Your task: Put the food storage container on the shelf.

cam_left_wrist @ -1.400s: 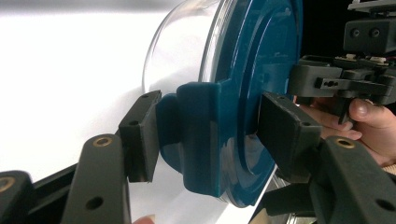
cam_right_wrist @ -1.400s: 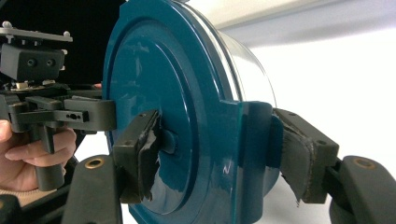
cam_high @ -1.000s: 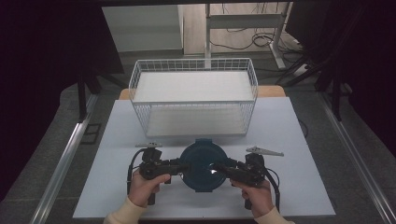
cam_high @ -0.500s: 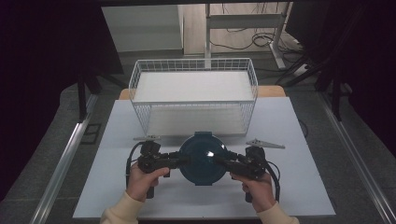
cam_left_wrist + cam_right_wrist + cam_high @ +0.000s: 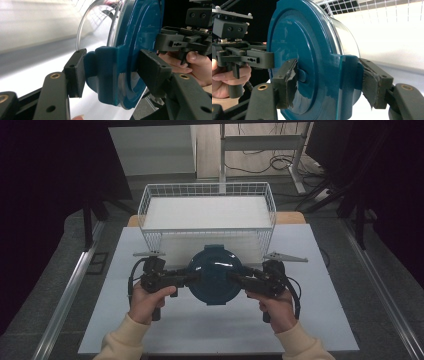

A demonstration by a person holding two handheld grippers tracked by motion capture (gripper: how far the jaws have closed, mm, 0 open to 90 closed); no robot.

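Now teal container (image 5: 215,275) between both grippers' fingers (image 5: 75,72).

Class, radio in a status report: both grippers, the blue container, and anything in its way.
Left gripper and right gripper both shut on the blue lidded container, one each side. Container lifted off the white table. White wire basket directly ahead.

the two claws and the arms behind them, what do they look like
Both the left claw and right claw are matt black, with blocky rectangular pads, brass-coloured pivot rivets and trailing black cables. A grey three-cornered plate tops each. The right claw's pad has frayed, peeling tape. The sleeves are cream with ribbed cuffs.
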